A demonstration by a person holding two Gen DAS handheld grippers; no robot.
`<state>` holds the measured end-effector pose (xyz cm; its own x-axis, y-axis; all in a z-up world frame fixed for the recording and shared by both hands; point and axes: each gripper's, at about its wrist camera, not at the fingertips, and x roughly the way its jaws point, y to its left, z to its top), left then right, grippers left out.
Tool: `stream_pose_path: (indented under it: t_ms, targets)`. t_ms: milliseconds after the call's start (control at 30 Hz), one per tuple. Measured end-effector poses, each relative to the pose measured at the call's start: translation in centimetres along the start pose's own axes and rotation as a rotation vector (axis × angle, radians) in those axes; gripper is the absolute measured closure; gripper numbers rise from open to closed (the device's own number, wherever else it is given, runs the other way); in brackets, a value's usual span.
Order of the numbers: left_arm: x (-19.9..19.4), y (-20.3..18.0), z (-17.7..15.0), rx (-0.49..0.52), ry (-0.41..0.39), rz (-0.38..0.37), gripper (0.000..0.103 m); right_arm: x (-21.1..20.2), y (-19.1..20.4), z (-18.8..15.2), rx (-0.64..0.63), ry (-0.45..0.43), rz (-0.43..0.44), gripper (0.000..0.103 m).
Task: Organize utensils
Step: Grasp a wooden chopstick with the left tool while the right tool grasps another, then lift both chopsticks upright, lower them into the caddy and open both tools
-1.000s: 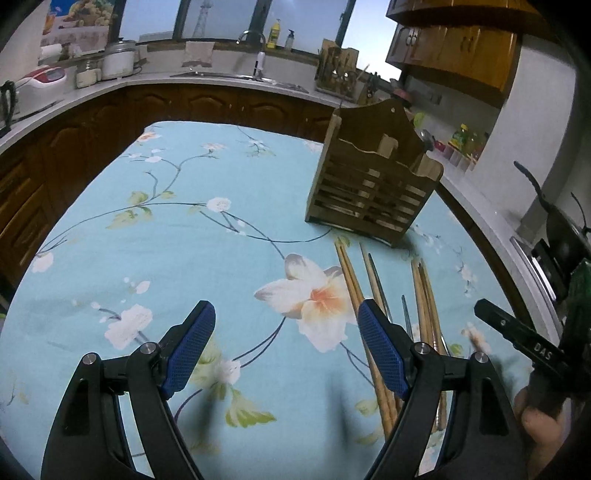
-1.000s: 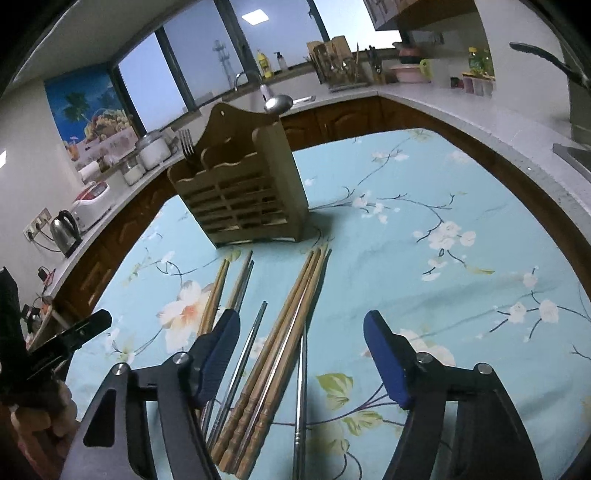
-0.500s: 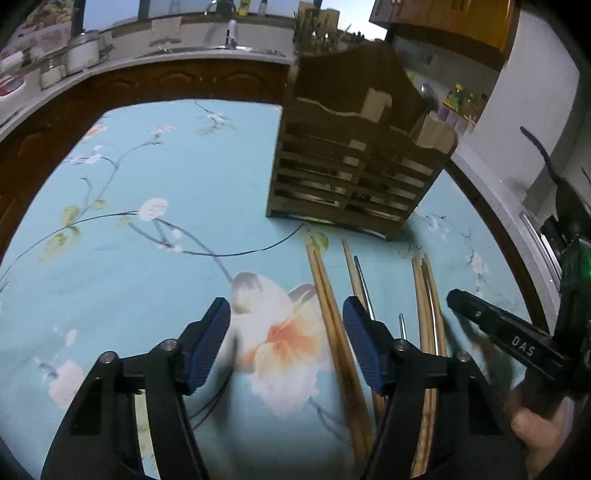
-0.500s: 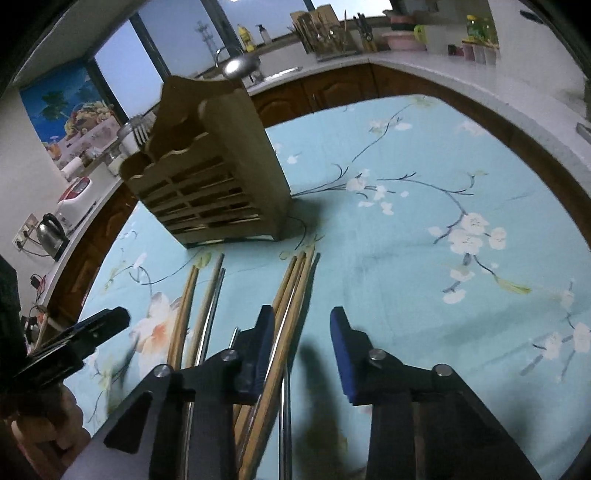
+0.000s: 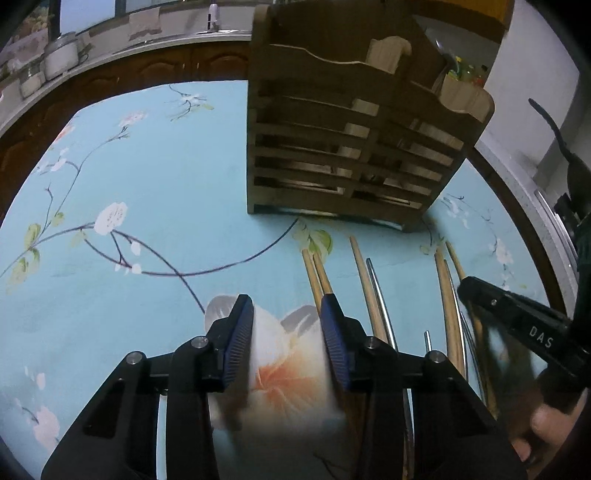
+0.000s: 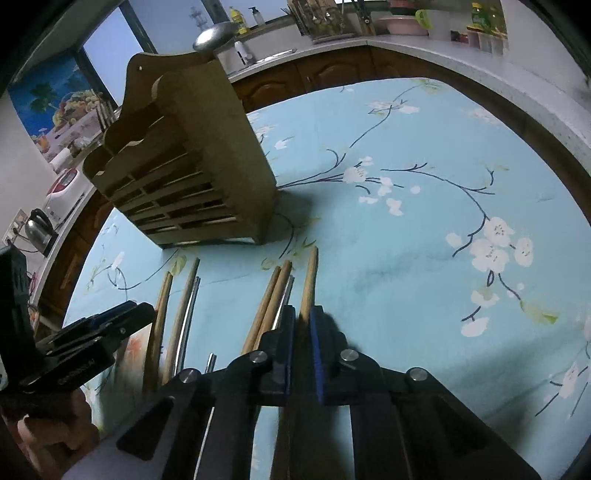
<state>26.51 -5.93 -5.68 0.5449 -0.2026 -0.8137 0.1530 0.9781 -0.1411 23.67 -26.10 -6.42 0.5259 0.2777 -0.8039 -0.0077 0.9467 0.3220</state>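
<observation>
Several wooden and metal chopsticks lie side by side on the floral blue tablecloth (image 5: 147, 206) in front of a slatted wooden utensil holder (image 5: 351, 147) (image 6: 192, 177). My right gripper (image 6: 303, 321) is shut on the rightmost wooden chopstick (image 6: 309, 280), which runs between its blue pads. My left gripper (image 5: 286, 317) hovers low over the orange flower with its jaws closing, and only cloth shows between them. The leftmost wooden pair (image 5: 316, 273) slips under its right finger. A metal chopstick (image 5: 376, 291) lies just right of it.
A spoon (image 6: 214, 35) stands in the holder. Dark wooden cabinets and a pale counter ring the table, with a kettle (image 6: 37, 229) at left and bottles and a dish rack (image 6: 321, 18) at the back. A hand (image 5: 546, 424) holds the right gripper.
Both grippers moved forward and down toward the chopsticks and the holder. The left jaws narrowed. The right jaws closed from wide open onto the wooden chopstick.
</observation>
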Motion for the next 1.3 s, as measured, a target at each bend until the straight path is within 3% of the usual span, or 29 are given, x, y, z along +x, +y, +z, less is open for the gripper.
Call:
stream_pose_path:
  t_ms: [200, 433, 600, 833, 1000, 1300]
  targets:
    - [0.4, -0.1, 0.6, 0.021, 0.014, -0.008, 0.067, 0.9, 0.4, 1.1, -0.027, 0.005, -0.029, 0.093]
    - [0.7, -1.1, 0.9, 0.11, 0.019, 0.035, 0.068, 1.8, 0.8, 2.1, -0.08, 0.003, -0.054, 0.096]
    - [0.6, -2.1, 0.7, 0.174, 0.018, 0.033, 0.094, 2.1, 1.4, 2.0, -0.129, -0.002, -0.092, 0.097]
    - [-0.3, -0.7, 0.6, 0.111, 0.018, -0.045, 0.098, 0.7, 0.8, 1.4, -0.073, -0.009, -0.028, 0.098]
    - [-3.3, 0.4, -0.1, 0.06, -0.029, -0.115, 0.099, -3.2, 1.0, 0.9, -0.06, -0.069, 0.046, 0.098]
    - [-12.0, 2.2, -0.5, -0.013, -0.186, -0.227, 0.099, -9.9, 3.0, 0.9, -0.076, -0.197, 0.115, 0.098]
